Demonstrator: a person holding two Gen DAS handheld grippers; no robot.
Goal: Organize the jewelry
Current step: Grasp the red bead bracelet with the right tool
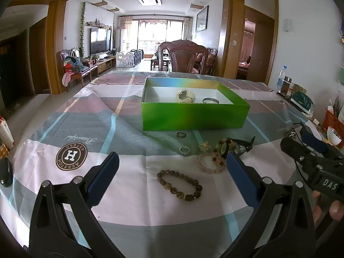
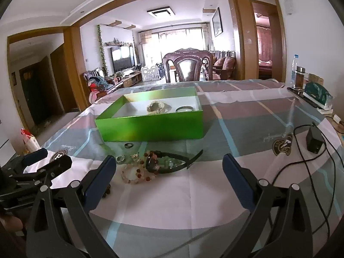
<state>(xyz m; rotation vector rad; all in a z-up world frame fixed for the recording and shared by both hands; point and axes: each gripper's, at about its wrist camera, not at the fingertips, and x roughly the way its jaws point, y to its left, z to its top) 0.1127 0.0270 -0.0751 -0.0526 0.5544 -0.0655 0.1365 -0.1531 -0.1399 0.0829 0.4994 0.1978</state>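
Observation:
A green box (image 1: 193,116) (image 2: 150,126) stands mid-table; inside lie a pale bead bracelet (image 1: 186,95) (image 2: 155,107) and a metal bangle (image 1: 210,101) (image 2: 184,109). In front of it lie a dark ring (image 1: 181,134) (image 2: 128,145), a small clear ring (image 1: 185,150) (image 2: 120,158), a pink bead bracelet (image 1: 211,163) (image 2: 134,175), a black watch (image 1: 236,145) (image 2: 172,161) and a brown bead bracelet (image 1: 180,185). My left gripper (image 1: 172,167) is open, its jaws wide either side of the brown bracelet. My right gripper (image 2: 168,167) is open above the cloth near the watch.
A checked cloth (image 1: 64,129) covers the table. A black adapter with cable (image 2: 315,139) lies at the right. Bottles and a jar (image 1: 283,81) and an orange basket (image 1: 334,122) stand along the right edge. A wooden chair (image 1: 182,58) is behind the table.

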